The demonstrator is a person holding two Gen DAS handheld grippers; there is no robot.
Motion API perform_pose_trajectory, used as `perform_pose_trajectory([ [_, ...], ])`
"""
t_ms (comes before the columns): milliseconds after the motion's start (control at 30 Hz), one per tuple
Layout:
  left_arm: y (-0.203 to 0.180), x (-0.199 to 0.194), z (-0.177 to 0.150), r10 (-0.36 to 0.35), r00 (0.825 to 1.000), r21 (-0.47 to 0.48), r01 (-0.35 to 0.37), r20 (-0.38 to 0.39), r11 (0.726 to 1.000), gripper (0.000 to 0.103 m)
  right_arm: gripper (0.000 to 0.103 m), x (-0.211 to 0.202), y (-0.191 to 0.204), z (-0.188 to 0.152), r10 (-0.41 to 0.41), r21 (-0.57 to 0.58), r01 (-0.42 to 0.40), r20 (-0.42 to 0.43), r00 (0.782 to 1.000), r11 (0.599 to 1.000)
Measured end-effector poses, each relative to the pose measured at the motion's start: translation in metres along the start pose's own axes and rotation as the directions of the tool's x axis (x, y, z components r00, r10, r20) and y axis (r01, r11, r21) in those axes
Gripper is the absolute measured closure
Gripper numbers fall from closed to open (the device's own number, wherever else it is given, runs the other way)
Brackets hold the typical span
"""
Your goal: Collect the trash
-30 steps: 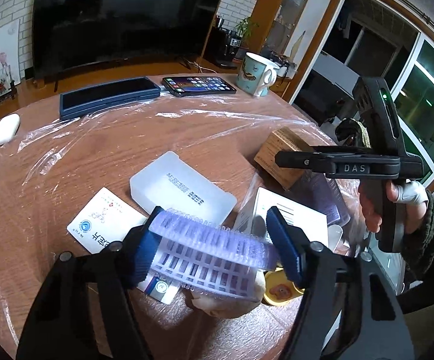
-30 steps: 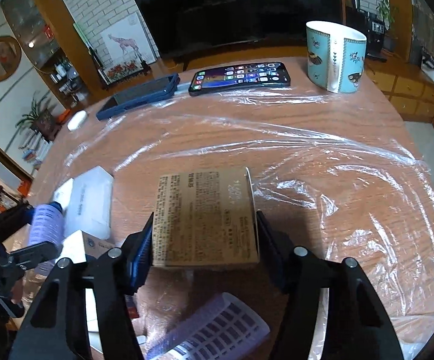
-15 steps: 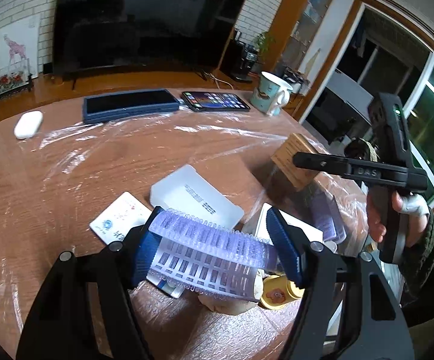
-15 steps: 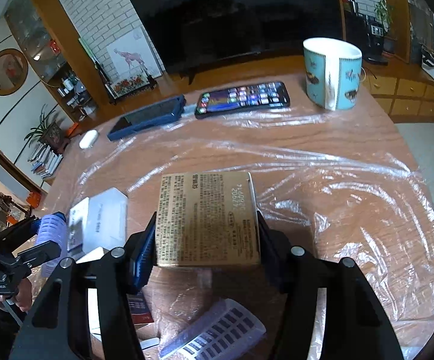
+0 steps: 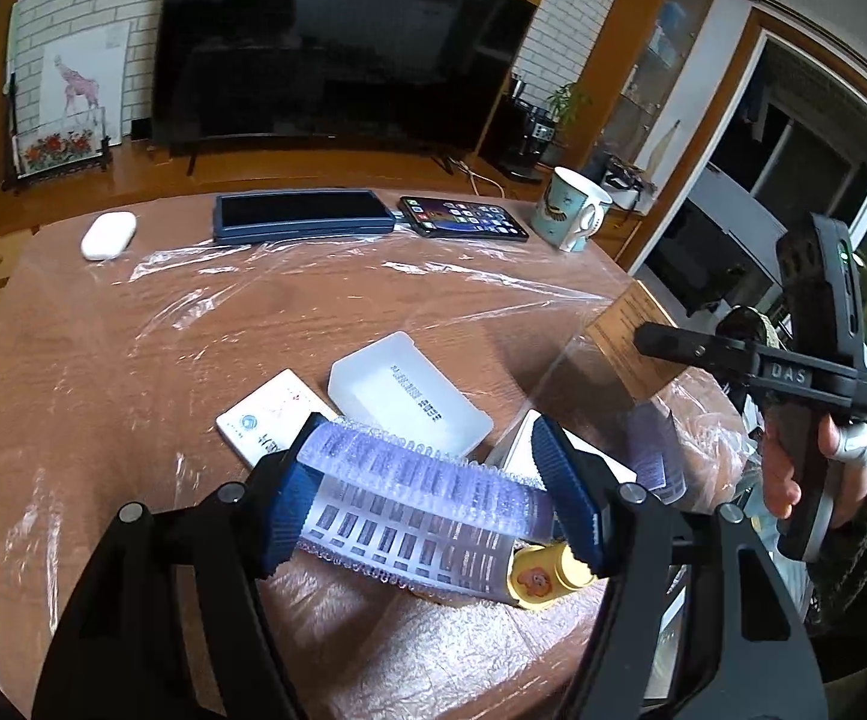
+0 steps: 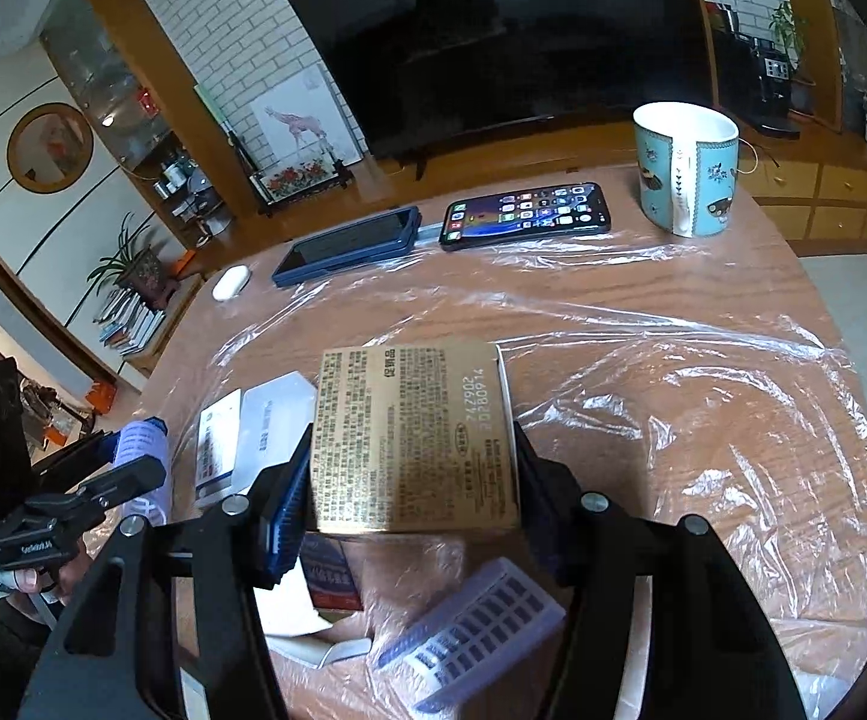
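trash in hand: left gripper clamps a ribbed plastic tray, right gripper clamps a gold carton (both lifted). flexing tray may slip out; clear film may snag.

Gold box print blurred, white carton half hidden by right gripper

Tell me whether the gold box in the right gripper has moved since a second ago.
Yes. The gold box, clamped in the right gripper, has lifted: more of the table and litter shows beneath it than before.
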State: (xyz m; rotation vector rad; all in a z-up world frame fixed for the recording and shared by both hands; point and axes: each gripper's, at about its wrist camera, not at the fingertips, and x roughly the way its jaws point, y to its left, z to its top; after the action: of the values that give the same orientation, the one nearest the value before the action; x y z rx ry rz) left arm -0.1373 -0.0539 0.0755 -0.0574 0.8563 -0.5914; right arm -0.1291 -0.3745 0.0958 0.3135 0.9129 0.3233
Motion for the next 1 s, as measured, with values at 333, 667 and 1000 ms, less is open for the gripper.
perform_pose_trajectory([
  [333, -0.011, -0.021, -0.004, 0.020, 0.999, -0.013, -0.019, 0.036, 1.000, 0.033, 0.045, -0.025, 0.028, -0.013, 0.048, -0.082, -0.047, 0.005, 0.999, 0.996],
  [667, -0.028, -0.040, -0.015, 0.000, 0.999, -0.001, 0.000, 0.053, 1.000, 0.033, 0.045, -0.059, 0.049, -0.038, 0.084, -0.134, -0.082, 0.005, 0.996, 0.988],
  [1000, -0.043, -0.056, -0.032, 0.003, 0.999, 0.036, -0.005, 0.041, 0.999, 0.033, 0.045, -0.084, 0.056, -0.065, 0.094, -0.153, -0.095, -0.015, 0.995, 0.984],
])
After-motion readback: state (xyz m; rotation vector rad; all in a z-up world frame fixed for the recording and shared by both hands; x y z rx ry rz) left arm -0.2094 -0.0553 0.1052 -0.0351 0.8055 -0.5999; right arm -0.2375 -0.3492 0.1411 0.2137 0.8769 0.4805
